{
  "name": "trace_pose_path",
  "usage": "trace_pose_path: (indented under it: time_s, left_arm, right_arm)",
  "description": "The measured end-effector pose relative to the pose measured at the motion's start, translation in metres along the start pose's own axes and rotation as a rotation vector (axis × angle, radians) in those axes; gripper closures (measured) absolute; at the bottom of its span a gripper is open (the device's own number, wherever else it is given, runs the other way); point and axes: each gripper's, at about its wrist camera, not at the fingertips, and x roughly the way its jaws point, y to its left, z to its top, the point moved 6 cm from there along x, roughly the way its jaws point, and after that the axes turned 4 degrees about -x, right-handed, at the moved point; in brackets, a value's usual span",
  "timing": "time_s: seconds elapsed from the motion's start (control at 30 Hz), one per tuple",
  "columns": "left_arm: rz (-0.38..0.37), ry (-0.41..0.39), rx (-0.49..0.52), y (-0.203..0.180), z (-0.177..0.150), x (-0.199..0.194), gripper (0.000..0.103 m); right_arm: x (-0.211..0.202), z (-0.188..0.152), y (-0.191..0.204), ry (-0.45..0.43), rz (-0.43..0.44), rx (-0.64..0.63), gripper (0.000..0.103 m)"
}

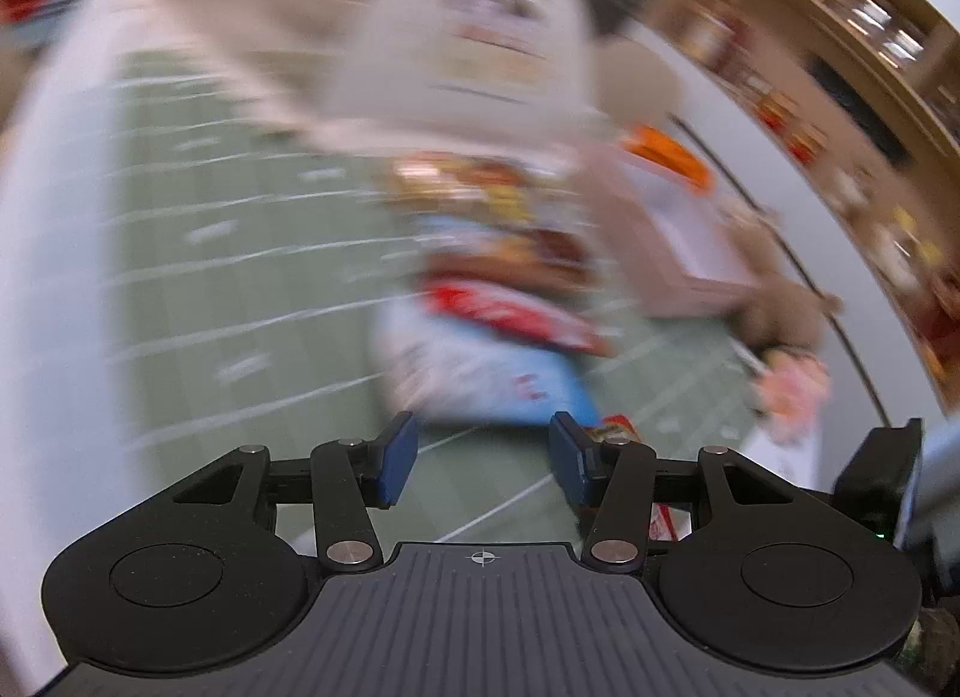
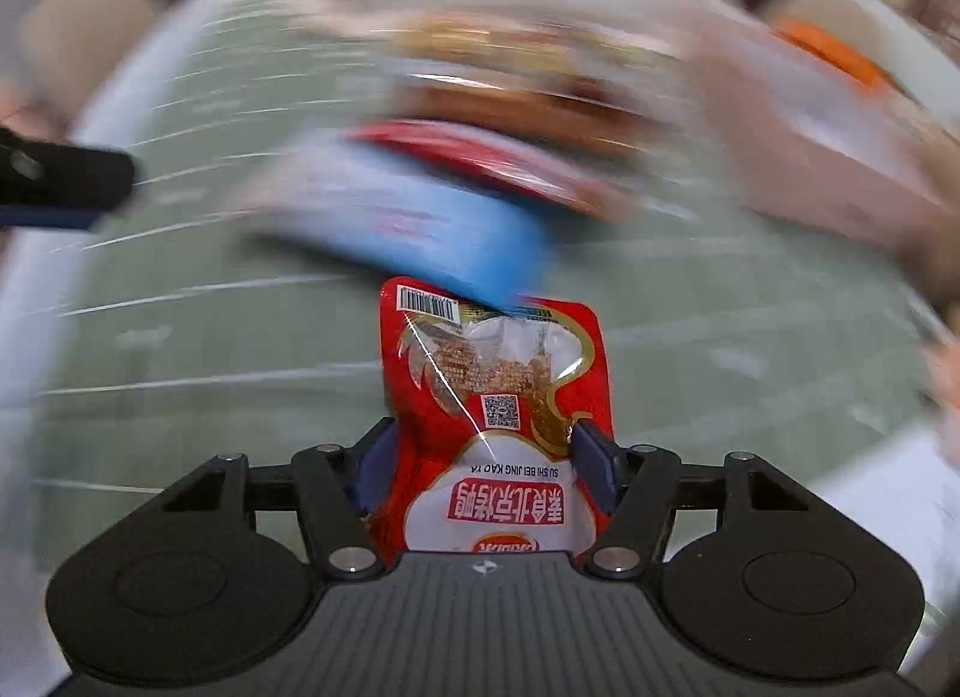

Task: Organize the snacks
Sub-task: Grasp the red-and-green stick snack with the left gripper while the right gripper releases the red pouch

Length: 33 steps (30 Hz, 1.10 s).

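My right gripper (image 2: 483, 463) is shut on a red snack packet (image 2: 492, 373) with a clear window and a barcode; the packet stands up between the blue pads and is sharp against the blurred background. Beyond it a pile of snack packets lies on the green mat (image 2: 180, 337): a blue and white packet (image 2: 420, 217) and a red one (image 2: 480, 156) on top. My left gripper (image 1: 483, 457) is open with nothing between its pads, just short of the same blue and white packet (image 1: 480, 373). An edge of the held red packet (image 1: 618, 427) shows beside its right pad.
A pale pink box (image 1: 690, 253) with an orange item (image 1: 666, 153) stands right of the pile. A person in a white top (image 1: 468, 36) is behind the mat. Wooden shelves (image 1: 840, 66) run along the right. Both views are heavily blurred.
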Motion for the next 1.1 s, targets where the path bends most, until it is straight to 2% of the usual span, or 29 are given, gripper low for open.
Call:
trace_pose_path:
  time_s: [0.1, 0.17, 0.23, 0.37, 0.43, 0.5, 0.6, 0.67, 0.77, 0.83, 0.9, 0.93, 1.0, 1.1]
  left_arm:
    - [-0.035, 0.011, 0.190, -0.043, 0.025, 0.049, 0.049]
    - [0.005, 0.055, 0.339, -0.061, 0.036, 0.089, 0.050]
    - [0.057, 0.146, 0.465, -0.069, 0.037, 0.123, 0.050]
    - [0.218, 0.240, 0.561, -0.053, 0.040, 0.153, 0.050]
    - [0.226, 0.261, 0.540, -0.047, 0.042, 0.153, 0.050]
    - [0.197, 0.298, 0.508, -0.050, 0.041, 0.150, 0.052]
    - [0.090, 0.372, 0.494, -0.063, 0.031, 0.140, 0.052]
    - [0.062, 0.355, 0.537, -0.070, 0.031, 0.132, 0.052]
    - [0.076, 0.313, 0.712, -0.073, 0.038, 0.136, 0.054]
    - [0.056, 0.386, 0.828, -0.073, 0.032, 0.150, 0.053]
    - [0.025, 0.462, 0.961, -0.072, 0.023, 0.161, 0.047]
    - [0.006, 0.469, 1.012, -0.073, 0.024, 0.163, 0.042]
    - [-0.015, 0.475, 1.013, -0.074, 0.032, 0.166, 0.041]
    - [-0.002, 0.459, 0.936, -0.069, 0.049, 0.174, 0.038]
  right_arm:
    - [0.003, -0.002, -0.049, -0.031, -0.027, 0.057, 0.041]
    - [0.002, -0.002, -0.081, -0.040, -0.029, 0.093, 0.041]
    - [-0.003, -0.004, -0.096, -0.073, 0.004, 0.117, 0.041]
    - [-0.004, -0.012, -0.131, -0.101, 0.023, 0.174, 0.036]
    - [0.001, -0.017, -0.141, -0.102, 0.052, 0.216, 0.036]
    - [0.000, -0.027, -0.146, -0.103, 0.073, 0.248, 0.036]
    - [0.000, -0.034, -0.145, -0.107, 0.076, 0.299, 0.036]
    - [-0.005, -0.034, -0.139, -0.103, 0.082, 0.326, 0.036]
    - [-0.018, -0.032, -0.130, -0.111, 0.035, 0.351, 0.036]
    - [-0.033, -0.032, -0.125, -0.127, 0.013, 0.361, 0.036]
    - [-0.047, -0.035, -0.121, -0.142, -0.012, 0.349, 0.035]
    - [-0.054, -0.038, -0.121, -0.146, -0.034, 0.342, 0.035]
    - [-0.064, -0.048, -0.122, -0.138, -0.072, 0.354, 0.033]
    - [-0.069, -0.068, -0.120, -0.108, -0.078, 0.386, 0.033]
